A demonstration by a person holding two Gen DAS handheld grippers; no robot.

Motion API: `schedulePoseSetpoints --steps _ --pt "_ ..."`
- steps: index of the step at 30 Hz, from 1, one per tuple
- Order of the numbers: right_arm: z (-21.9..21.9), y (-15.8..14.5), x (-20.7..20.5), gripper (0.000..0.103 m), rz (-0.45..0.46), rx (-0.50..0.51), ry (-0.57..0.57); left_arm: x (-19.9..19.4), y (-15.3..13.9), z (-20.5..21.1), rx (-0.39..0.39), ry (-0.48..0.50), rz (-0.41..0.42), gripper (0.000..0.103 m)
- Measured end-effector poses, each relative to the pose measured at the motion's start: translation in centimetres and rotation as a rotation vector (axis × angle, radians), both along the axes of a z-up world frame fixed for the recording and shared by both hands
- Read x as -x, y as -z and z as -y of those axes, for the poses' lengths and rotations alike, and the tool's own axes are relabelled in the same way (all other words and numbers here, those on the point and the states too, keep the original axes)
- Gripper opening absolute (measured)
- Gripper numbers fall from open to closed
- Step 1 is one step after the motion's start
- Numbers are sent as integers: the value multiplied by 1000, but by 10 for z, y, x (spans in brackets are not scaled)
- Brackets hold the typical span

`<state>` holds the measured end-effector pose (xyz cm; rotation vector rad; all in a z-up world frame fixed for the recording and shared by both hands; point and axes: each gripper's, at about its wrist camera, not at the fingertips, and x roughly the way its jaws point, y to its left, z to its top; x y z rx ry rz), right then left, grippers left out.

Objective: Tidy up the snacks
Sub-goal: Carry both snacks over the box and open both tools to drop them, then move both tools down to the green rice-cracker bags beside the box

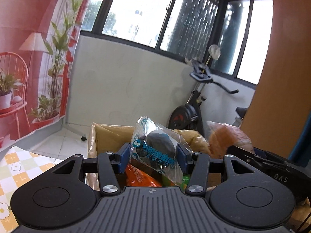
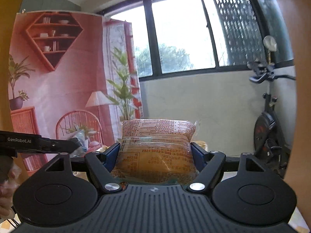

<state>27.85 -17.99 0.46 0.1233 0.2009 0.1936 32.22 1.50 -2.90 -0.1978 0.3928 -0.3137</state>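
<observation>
Tongs both loaded: left tongs [image 1: 153, 155] clenched on dark-bun pack [image 1: 155, 145] above box [image 1: 108, 134]; right tongs [image 2: 155, 155] clamp orange pack [image 2: 157, 151], aloft. Judgement: keep squeeze light, lower one at a time, release low.

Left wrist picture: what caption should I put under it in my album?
Left claw pinches a clear-wrapped dark snack above a cardboard box of snacks.

You can read "DAS" in pale letters on the right gripper [image 1: 279, 178] where it enters the left wrist view, and "GenRobot.AI" on the left gripper [image 2: 19, 140] in the right wrist view. The teal print on the clear packet [image 1: 155, 145] and the red print on the orange packet [image 2: 155, 153] — too small and blurred to make out.
</observation>
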Motion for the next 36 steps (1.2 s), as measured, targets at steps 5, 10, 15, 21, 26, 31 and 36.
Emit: schedulePoseSetpoints --steps 5,10,15,21,26,31,36 --pt "-5 9 -56 77 -95 -9 -19 -28 10 -9 -15 -16 -64 53" --pt "-6 22 -101 77 -202 -46 -11 -43 12 -17 -29 -12 -112 55" --pt "-3 28 -131 80 -316 -63 -30 -47 11 -20 -43 -4 -118 66" --pt "4 27 -131 84 -325 -92 9 -41 2 -20 -69 -5 -96 67" --pt "7 18 -106 84 -280 -83 33 -21 -5 -19 -83 3 -75 67" --pt "11 14 -69 84 -245 -93 47 3 -8 -17 -89 13 -73 68" --pt "11 14 -28 84 -204 -70 67 29 -5 -17 -87 18 -73 68"
